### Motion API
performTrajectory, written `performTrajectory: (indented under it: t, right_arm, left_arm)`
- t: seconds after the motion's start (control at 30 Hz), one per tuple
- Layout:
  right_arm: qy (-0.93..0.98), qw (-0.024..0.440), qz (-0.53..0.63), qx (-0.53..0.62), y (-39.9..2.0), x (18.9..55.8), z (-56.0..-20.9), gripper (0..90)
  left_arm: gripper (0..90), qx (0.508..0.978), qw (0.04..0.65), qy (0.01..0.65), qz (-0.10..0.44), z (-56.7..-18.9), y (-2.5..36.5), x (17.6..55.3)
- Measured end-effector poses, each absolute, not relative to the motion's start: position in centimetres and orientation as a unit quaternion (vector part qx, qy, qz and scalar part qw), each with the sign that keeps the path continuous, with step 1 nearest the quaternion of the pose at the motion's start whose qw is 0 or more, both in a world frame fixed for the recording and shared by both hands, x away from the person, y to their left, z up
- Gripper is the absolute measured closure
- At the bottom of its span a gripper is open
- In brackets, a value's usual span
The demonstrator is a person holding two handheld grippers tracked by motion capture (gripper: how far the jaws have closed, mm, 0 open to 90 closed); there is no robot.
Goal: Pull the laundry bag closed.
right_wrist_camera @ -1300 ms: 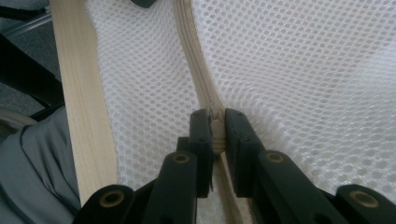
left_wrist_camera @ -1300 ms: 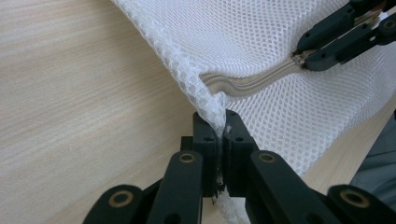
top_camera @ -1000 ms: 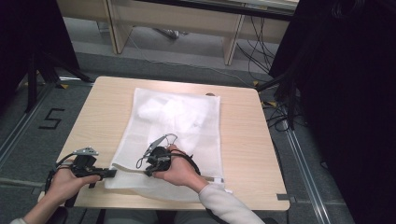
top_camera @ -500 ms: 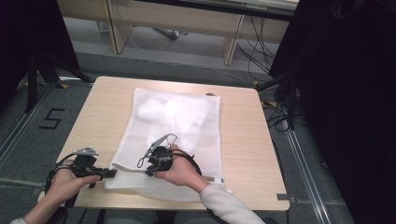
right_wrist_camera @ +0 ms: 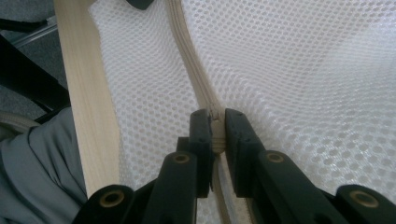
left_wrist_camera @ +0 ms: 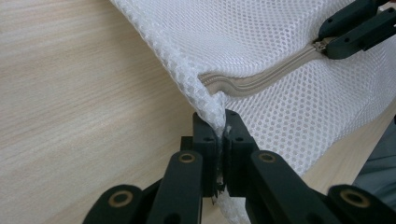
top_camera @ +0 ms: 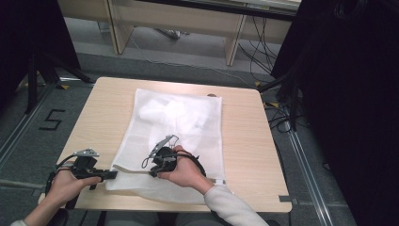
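Counter: a pale wood counter [top_camera: 94, 113] stands on a grey floor [top_camera: 28, 141], with the person seated at its near edge.

Mesh bag: a white mesh laundry bag [top_camera: 188, 136] lies flat across the middle of the counter, running from the far side to the near edge; a bundle of white cloth [top_camera: 162, 110] shows through the mesh at its far end (what the cloth is cannot be told).

Zipper: a beige zipper [left_wrist_camera: 261, 79] runs along the near end of the bag, left to right; in the right gripper view it runs up the middle of the mesh [right_wrist_camera: 191, 60].

Left tool: the left tool [top_camera: 113, 175] is at the near left corner of the bag, its jaws closed on a pinch of mesh [left_wrist_camera: 219, 126], just beside the end of the zipper.

Right tool: the right tool [top_camera: 153, 172] is over the near part of the bag, to the right of the left tool, its jaws closed on the zipper at the slider [right_wrist_camera: 215, 114]; in the left gripper view its black tips [left_wrist_camera: 345, 35] meet the zipper line at the upper right.

Hands: the left hand [top_camera: 66, 183] rests at the near left edge of the counter; the right hand [top_camera: 183, 172], in a white sleeve [top_camera: 226, 207], lies on the mesh.

Floor mark: a black "5" [top_camera: 51, 120] sits on the floor to the left.
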State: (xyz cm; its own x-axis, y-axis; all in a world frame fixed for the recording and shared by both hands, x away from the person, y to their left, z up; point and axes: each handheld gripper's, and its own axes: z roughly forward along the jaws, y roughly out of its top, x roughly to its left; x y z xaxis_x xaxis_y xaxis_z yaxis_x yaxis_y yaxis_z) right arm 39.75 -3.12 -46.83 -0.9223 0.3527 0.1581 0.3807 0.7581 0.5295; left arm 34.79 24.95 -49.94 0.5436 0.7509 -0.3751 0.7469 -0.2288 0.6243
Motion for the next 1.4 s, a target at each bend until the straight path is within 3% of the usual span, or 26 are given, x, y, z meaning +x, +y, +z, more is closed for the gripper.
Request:
performTrajectory:
  t: [1.4]
  right_arm:
    - [-0.933,0.021,-0.288,-0.212,-5.1,39.7,-46.2,82.6]
  left_arm:
    - [85.2,0.784,0.394,0.48,0.008,-50.0,25.0,34.8]
